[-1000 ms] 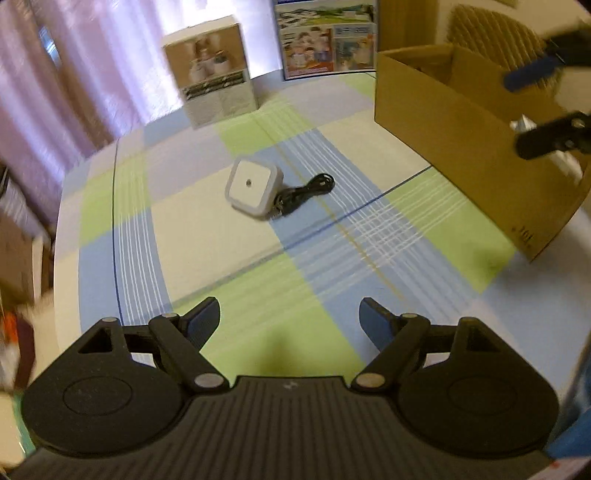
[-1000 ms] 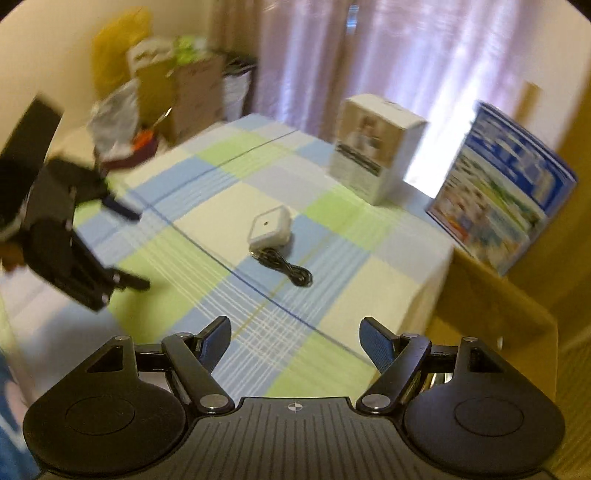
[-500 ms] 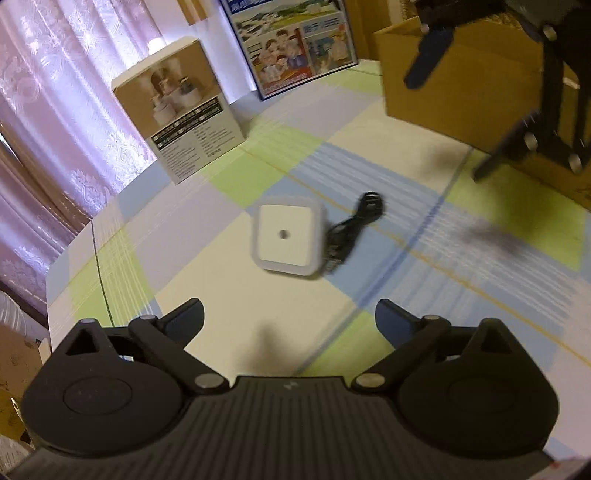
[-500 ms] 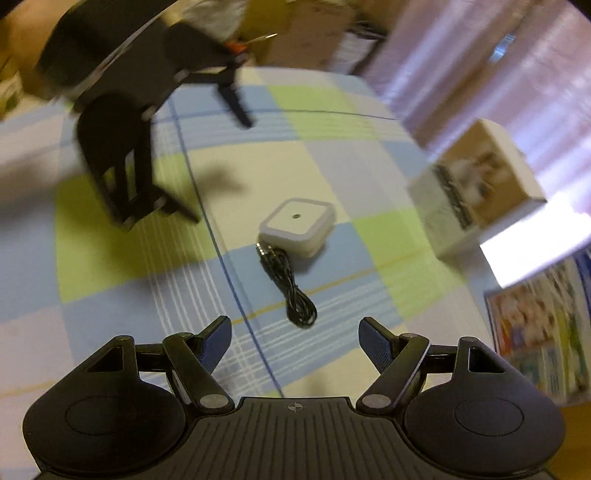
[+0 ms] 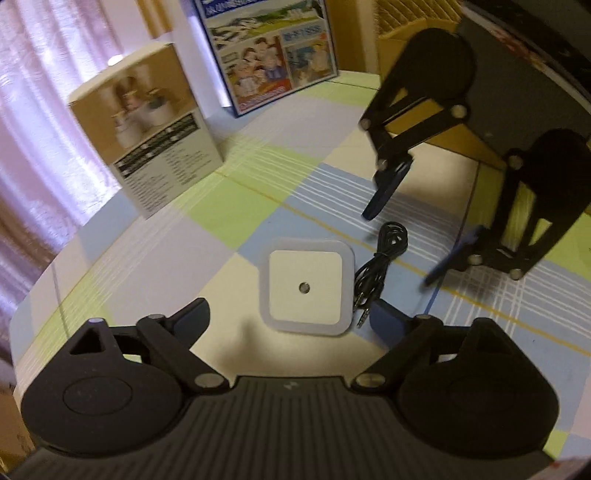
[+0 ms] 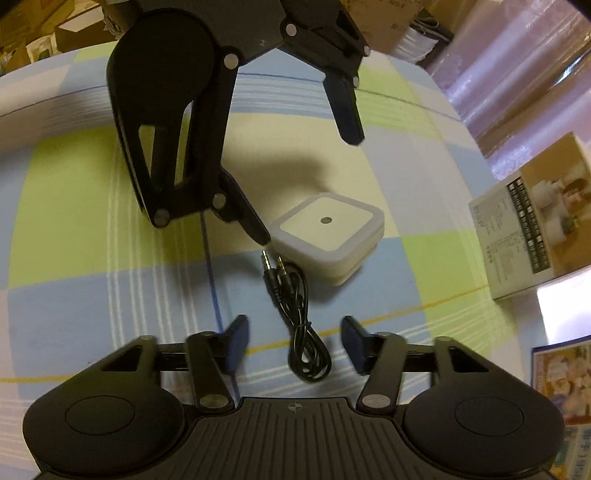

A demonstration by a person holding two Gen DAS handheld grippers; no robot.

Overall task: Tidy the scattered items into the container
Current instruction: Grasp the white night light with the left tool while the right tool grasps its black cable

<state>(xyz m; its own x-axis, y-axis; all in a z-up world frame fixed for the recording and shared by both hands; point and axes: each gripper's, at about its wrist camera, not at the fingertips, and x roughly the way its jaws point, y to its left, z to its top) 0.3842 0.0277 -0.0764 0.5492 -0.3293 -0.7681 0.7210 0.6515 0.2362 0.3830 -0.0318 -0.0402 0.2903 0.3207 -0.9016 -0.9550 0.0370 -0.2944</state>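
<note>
A white square night light (image 5: pixel 304 286) lies flat on the checked tablecloth, with a coiled black audio cable (image 5: pixel 380 266) right beside it. My left gripper (image 5: pixel 291 319) hangs low over the light, jaws closing, and its pads do not touch the light that sits between the fingertips. The right gripper (image 6: pixel 295 345) straddles the cable's (image 6: pixel 295 295) looped end, jaws closing, pads clear of it. Each gripper shows in the other's view: the right gripper (image 5: pixel 413 236) over the cable, the left gripper (image 6: pixel 303 177) around the night light (image 6: pixel 328 229). A brown cardboard box (image 5: pixel 443 136) stands behind the right gripper, mostly hidden.
A brown-and-white product box (image 5: pixel 147 147) stands on the table behind the light, and a picture-printed box (image 5: pixel 273 62) leans further back. Pink curtains hang beyond the table's far edge. Cartons and bags are stacked past the table's opposite side (image 6: pixel 44 33).
Both grippers have come down and in toward the light and cable. The left now straddles the light. The right jaws have narrowed around the cable's loop.
</note>
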